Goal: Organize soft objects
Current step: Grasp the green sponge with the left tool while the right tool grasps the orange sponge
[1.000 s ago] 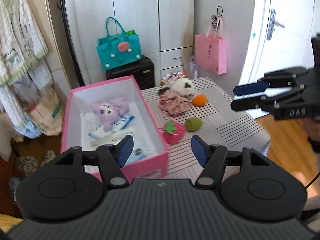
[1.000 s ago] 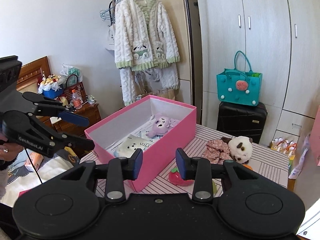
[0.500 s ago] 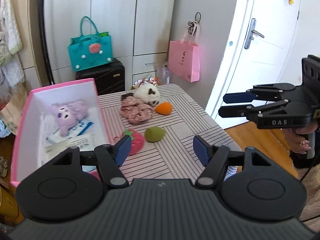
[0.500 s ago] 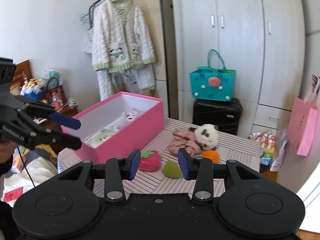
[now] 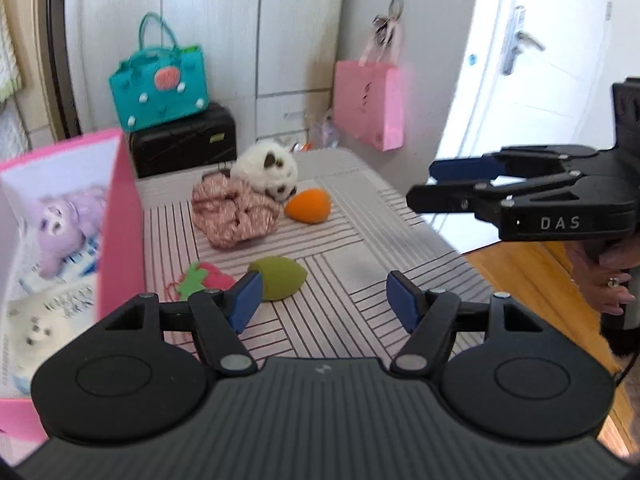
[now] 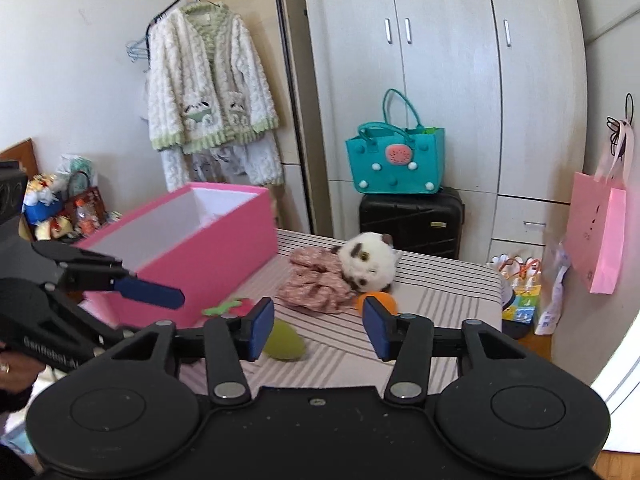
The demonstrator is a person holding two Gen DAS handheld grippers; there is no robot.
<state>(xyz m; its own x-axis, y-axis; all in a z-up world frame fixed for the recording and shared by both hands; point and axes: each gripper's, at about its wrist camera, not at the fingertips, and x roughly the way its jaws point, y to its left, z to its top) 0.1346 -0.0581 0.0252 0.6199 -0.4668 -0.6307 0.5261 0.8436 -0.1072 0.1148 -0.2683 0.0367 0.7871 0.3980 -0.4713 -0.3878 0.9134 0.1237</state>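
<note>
You're on the approach: your left gripper (image 5: 322, 306) gapes empty, and your right gripper (image 6: 318, 328), also empty, has just been opening. The green sponge (image 5: 278, 278) lies nearest on the table (image 5: 360, 240), probably your first pick for the box (image 6: 208, 256).

On the striped counter (image 5: 360, 248) lie a green egg-shaped sponge (image 5: 278, 278) beside a red strawberry (image 5: 208, 280) — farther back, an orange sponge (image 5: 309, 211), a crumpled floral cloth (image 5: 234, 216), a panda plush (image 5: 268, 168). A purple plush (image 5: 66, 224) lies inside the pink box (image 5: 120, 216).
</note>
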